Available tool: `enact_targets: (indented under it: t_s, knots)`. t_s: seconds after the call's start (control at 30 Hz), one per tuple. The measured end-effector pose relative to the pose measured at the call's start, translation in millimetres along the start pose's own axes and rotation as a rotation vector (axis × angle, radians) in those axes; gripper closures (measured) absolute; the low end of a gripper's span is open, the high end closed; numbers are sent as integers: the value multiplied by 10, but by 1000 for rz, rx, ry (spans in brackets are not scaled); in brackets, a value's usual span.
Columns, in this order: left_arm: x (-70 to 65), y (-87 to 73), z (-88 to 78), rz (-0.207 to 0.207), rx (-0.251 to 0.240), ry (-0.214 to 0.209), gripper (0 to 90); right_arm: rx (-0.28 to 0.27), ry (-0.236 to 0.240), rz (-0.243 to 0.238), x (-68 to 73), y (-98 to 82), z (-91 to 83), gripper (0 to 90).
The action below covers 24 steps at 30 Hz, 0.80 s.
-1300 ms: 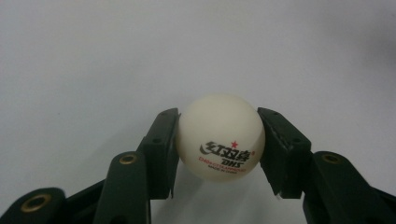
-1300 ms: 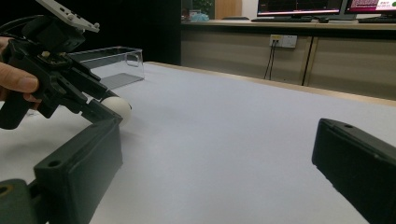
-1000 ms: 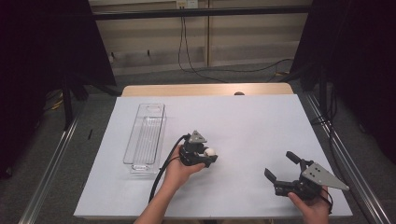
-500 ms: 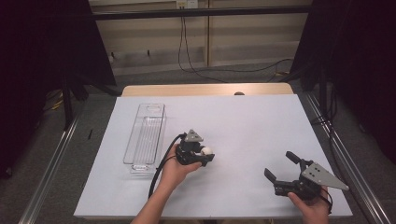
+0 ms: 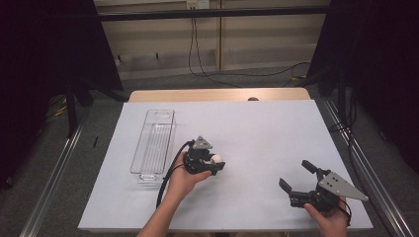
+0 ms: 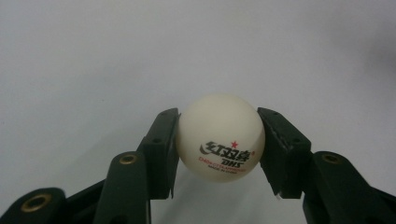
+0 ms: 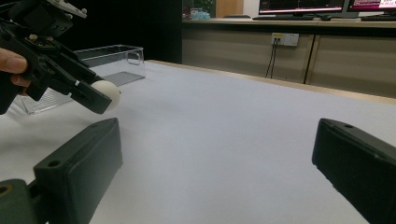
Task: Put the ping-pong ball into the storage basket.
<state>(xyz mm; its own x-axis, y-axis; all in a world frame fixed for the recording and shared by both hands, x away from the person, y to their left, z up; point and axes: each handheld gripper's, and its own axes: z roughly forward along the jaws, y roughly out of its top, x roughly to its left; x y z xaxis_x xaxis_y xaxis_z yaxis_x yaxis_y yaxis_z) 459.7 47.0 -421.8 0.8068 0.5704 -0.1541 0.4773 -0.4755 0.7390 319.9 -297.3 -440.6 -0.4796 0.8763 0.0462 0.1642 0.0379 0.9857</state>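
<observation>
**Carrying a ball that sits right of the clear tray**

Starting at left centre of the high view, the clear tray (image 5: pixel 154 143) lies with its long axis running up the frame, open side up. Just right of it, the left gripper (image 5: pixel 213 163) has its jaws clamped on the white ball (image 5: pixel 216 158), which is lifted off the white sheet (image 5: pixel 257 133); the tray is therefore leftward and near. At lower right, well apart, the right gripper (image 5: pixel 296 178) hangs with jaws wide and nothing between them.
</observation>
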Motion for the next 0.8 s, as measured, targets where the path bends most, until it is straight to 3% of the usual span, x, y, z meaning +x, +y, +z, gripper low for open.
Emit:
enact_targets:
  t_s: [0.57,0.6,0.67,0.77,0.8]
  knots:
    - [35,24,-72,-11,0,9,512,-2,0,1,-4,0,-1,11]
    - [37,19,-64,-18,-24,-2,512,0,3,1,-7,1,-4,11]
    - [41,31,-90,-10,2,13,512,-1,2,2,-5,2,-4,11]
    - [48,33,-104,-10,1,14,511,-2,2,5,-4,3,-5,11]
    - [50,28,-98,-20,-19,3,512,-2,2,5,-4,3,-5,11]
